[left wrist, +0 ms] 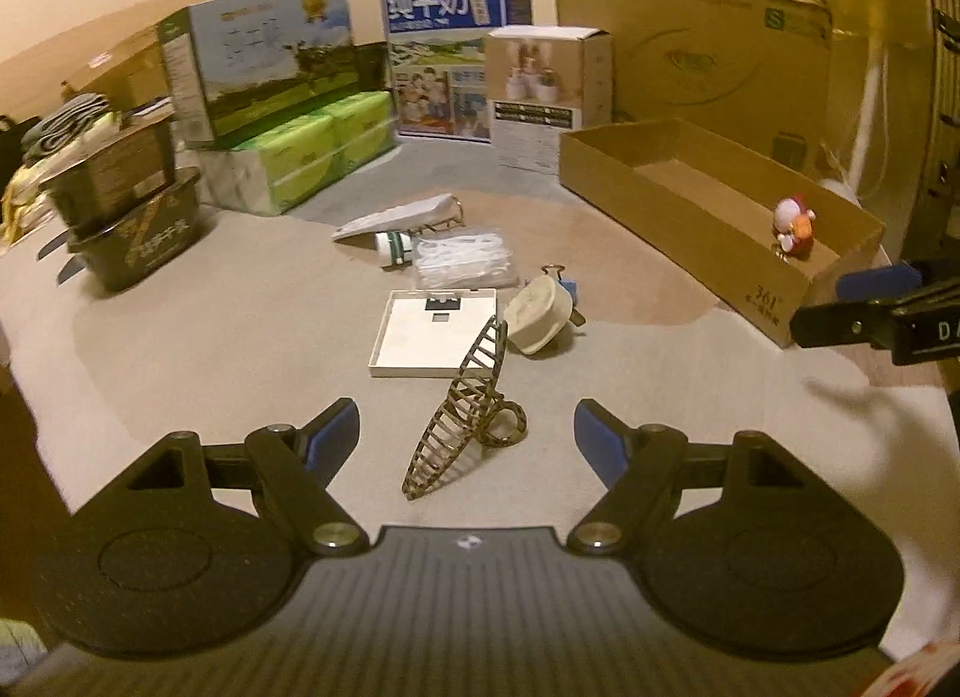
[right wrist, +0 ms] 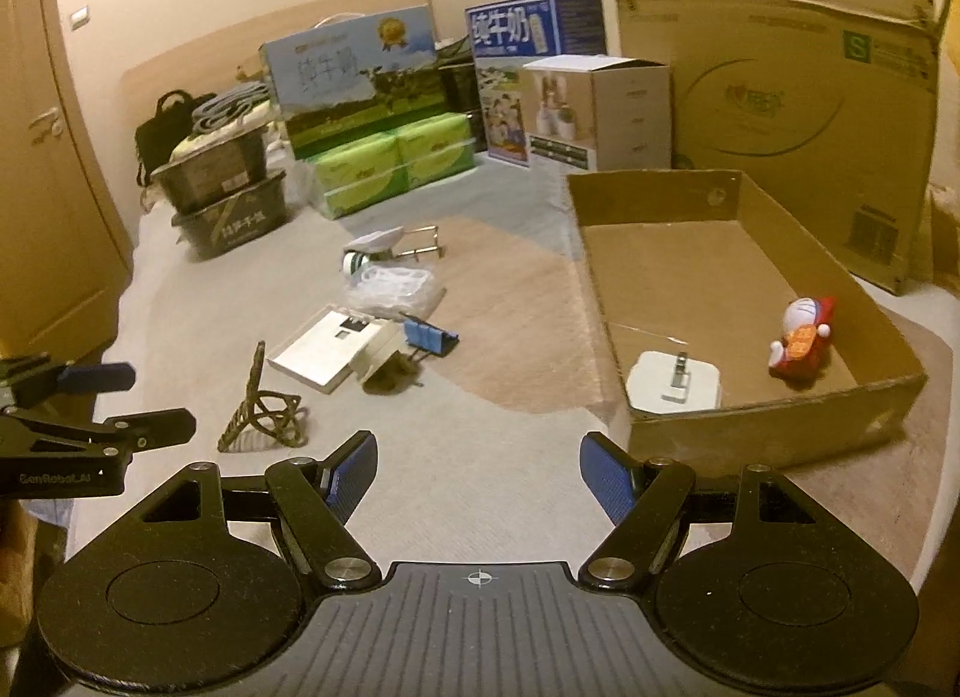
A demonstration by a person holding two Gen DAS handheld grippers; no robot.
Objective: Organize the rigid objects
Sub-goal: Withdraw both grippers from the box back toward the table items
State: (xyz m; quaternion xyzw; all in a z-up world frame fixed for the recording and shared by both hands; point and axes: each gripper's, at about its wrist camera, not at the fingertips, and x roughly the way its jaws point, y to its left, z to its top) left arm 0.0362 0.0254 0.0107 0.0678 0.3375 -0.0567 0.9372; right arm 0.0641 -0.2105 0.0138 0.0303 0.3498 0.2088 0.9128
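Note:
My left gripper (left wrist: 467,434) is open, with a patterned hair claw clip (left wrist: 463,415) standing on the bed between its fingers. Beyond it lie a white flat box (left wrist: 435,332), a cream round case (left wrist: 537,313), a blue binder clip (right wrist: 429,334), a clear plastic bag (left wrist: 465,262) and a white wedge-shaped item (left wrist: 396,220). My right gripper (right wrist: 479,478) is open and empty, just left of the open cardboard box (right wrist: 774,424). In that box lie a white charger plug (right wrist: 672,382) and a red and white toy figure (right wrist: 801,337). The claw clip also shows in the right wrist view (right wrist: 261,406).
Milk cartons (left wrist: 270,57), green tissue packs (left wrist: 318,147), a white product box (left wrist: 543,90) and a large cardboard carton (right wrist: 780,78) stand along the back. Dark stacked bins (left wrist: 129,217) stand at the left. A wooden door (right wrist: 42,156) is at the far left.

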